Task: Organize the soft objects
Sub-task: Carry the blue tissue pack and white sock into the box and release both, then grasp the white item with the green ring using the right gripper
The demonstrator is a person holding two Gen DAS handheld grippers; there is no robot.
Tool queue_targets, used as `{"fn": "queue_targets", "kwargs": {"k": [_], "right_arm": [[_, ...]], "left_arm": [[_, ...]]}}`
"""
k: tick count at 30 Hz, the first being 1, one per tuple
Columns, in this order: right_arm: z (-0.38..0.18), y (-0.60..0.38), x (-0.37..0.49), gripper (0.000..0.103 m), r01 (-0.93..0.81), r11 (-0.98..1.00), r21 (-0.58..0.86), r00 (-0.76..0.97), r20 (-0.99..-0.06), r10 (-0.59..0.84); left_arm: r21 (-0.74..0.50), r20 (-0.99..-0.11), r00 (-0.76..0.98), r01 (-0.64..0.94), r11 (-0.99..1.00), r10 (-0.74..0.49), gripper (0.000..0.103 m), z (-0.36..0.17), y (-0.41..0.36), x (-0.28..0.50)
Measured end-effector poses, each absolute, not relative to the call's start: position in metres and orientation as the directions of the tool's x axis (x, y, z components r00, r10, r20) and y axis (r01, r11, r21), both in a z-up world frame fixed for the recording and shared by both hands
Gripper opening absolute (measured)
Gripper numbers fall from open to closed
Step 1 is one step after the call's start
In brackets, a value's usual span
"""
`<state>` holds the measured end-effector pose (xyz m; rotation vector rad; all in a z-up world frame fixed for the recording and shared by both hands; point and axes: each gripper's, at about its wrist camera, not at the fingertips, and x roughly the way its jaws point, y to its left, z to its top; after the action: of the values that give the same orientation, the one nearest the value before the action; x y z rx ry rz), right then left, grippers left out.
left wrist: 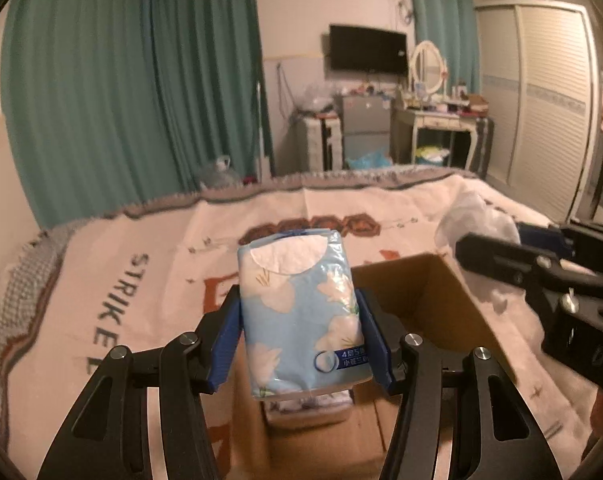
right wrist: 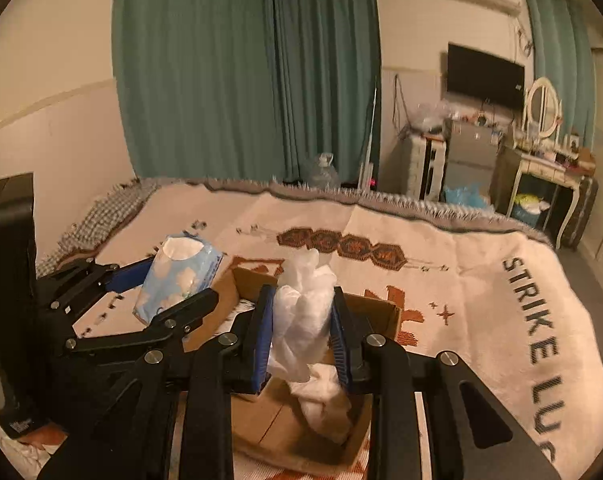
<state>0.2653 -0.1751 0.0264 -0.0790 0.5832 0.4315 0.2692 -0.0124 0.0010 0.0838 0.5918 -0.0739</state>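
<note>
The left gripper is clamped on a blue floral tissue pack, its blue pads pressing the long sides so the wrapper dents in a little, and the pack stands upright with its white oval opening at the top. The right gripper is closed around a crumpled white cloth, which bulges above the pads and trails down below them. Both loads hang over an open cardboard box on the bed; in the left view another pack already lies on the box floor right under the held one, and in the right view the cloth's lower end reaches down inside the box. The step in hand looks like dropping both items in. To do it well, I'd lower each until it nearly meets the bottom before letting go, since a soft pack released high can tip and land on the rim. The tissue pack wants laying flat beside or on the one below; the cloth needs its tail tucked in first so nothing drapes over the wall. The two grippers are near each other, so one at a time seems safer. Around the box spreads the patterned blanket, with green curtains behind.
</note>
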Motion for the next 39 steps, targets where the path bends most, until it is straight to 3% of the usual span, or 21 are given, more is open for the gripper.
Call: {"fn": "queue_targets", "kwargs": {"k": [4, 9, 10, 12, 14, 19, 25, 27, 32, 36, 39], "right_arm": [[0.003, -0.173, 0.293, 0.026, -0.416, 0.908, 0.046, 0.729, -0.58, 0.363], [-0.019, -0.179, 0.311, 0.028, -0.403, 0.912, 0.073, 0.708, -0.607, 0.362], [-0.022, -0.181, 0.313, 0.029, -0.401, 0.913, 0.08, 0.705, -0.609, 0.363], [-0.023, -0.185, 0.314, 0.041, -0.377, 0.923, 0.08, 0.715, -0.609, 0.344], [-0.017, -0.193, 0.311, 0.059, -0.353, 0.931, 0.091, 0.728, -0.599, 0.334], [0.013, -0.207, 0.288, 0.063, -0.329, 0.942, 0.07, 0.759, -0.573, 0.308], [0.084, -0.219, 0.221, 0.077, -0.302, 0.953, 0.007, 0.82, -0.508, 0.263], [0.104, -0.221, 0.198, 0.087, -0.297, 0.955, -0.007, 0.833, -0.49, 0.255], [0.142, -0.228, 0.13, 0.103, -0.299, 0.954, -0.04, 0.852, -0.46, 0.248], [0.139, -0.227, 0.088, 0.103, -0.303, 0.951, -0.063, 0.848, -0.474, 0.239], [0.118, -0.224, 0.074, 0.103, -0.287, 0.955, -0.078, 0.827, -0.523, 0.206]], "left_arm": [[0.043, -0.614, 0.787, 0.105, 0.994, -0.057, 0.054, -0.02, -0.017, 0.293], [0.066, -0.621, 0.782, 0.113, 0.991, -0.048, 0.059, -0.028, -0.026, 0.298], [0.084, -0.61, 0.792, 0.11, 0.99, -0.036, 0.064, -0.028, -0.028, 0.297], [0.11, -0.571, 0.821, 0.1, 0.989, -0.019, 0.091, -0.025, -0.028, 0.295], [0.116, -0.544, 0.839, 0.097, 0.989, -0.018, 0.093, -0.017, -0.028, 0.287], [0.132, -0.523, 0.852, 0.081, 0.988, 0.0, 0.093, 0.013, -0.025, 0.265], [0.108, -0.448, 0.893, 0.092, 0.99, -0.034, 0.094, 0.076, -0.019, 0.202], [0.087, -0.424, 0.904, 0.092, 0.992, -0.047, 0.099, 0.099, -0.014, 0.177], [0.068, -0.385, 0.923, 0.056, 0.996, -0.025, 0.099, 0.124, -0.002, 0.128], [0.088, -0.341, 0.94, 0.022, 0.996, 0.01, 0.099, 0.116, 0.002, 0.088], [0.098, -0.36, 0.933, 0.049, 0.994, -0.011, 0.099, 0.094, -0.001, 0.07]]}}
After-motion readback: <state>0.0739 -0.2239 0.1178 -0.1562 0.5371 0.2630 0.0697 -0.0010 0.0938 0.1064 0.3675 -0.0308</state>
